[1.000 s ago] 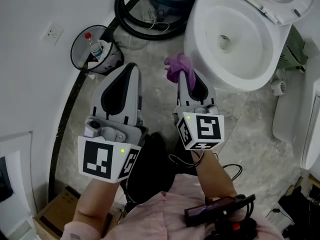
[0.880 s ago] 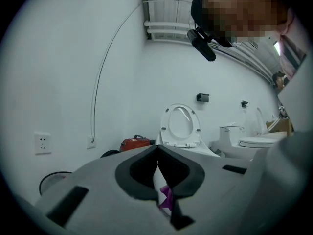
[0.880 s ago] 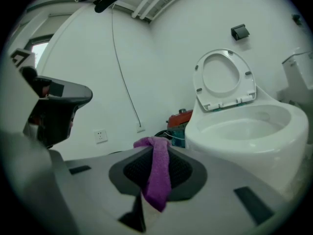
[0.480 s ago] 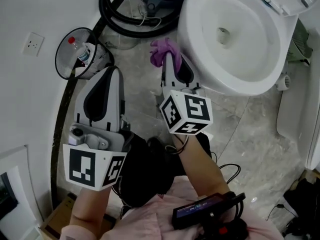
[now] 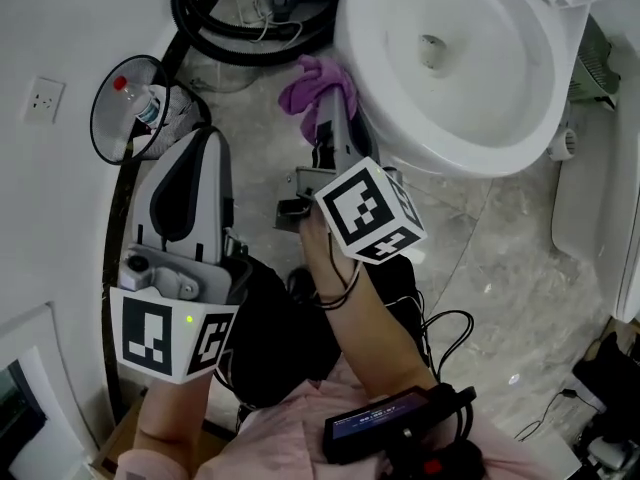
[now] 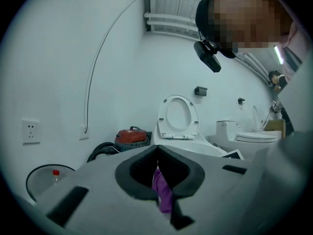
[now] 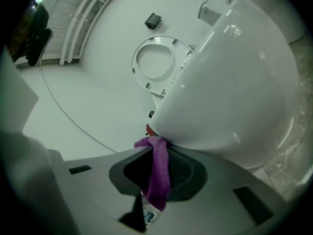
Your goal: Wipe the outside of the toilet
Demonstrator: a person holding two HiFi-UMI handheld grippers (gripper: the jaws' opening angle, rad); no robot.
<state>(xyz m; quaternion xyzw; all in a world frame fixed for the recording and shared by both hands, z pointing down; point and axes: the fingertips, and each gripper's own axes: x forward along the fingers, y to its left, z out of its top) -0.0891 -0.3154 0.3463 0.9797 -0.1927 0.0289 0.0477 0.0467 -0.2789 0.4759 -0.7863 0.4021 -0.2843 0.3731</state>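
Now the right gripper (image 5: 328,120) reaches up the middle of the head view, its jaws clamped on a purple cloth (image 5: 308,88) that bunches out past the tips. The cloth is at the upper centre of the frame, pressed against the outer wall of the white toilet (image 5: 520,133), low on the bowl's left side. In the right gripper view the cloth hangs in a strip between the two dark pads, and its top end touches the curved underside of the bowl, which fills the upper right of that frame.

The left gripper (image 5: 205,136) sits at the left of the head view, apart from the toilet. Its own view shows the jaws drawn together, tips meeting. A sliver of purple shows through the gap behind the tips, though whether it is between the jaws or beyond them I cannot tell.

At the upper left of the head view a round bin (image 5: 105,128) stands against the wall with a red-capped bottle (image 5: 135,103) in it, and a wall socket (image 5: 42,98) lies further left. A coiled black hose (image 5: 215,40) lies along the top edge, left of the toilet
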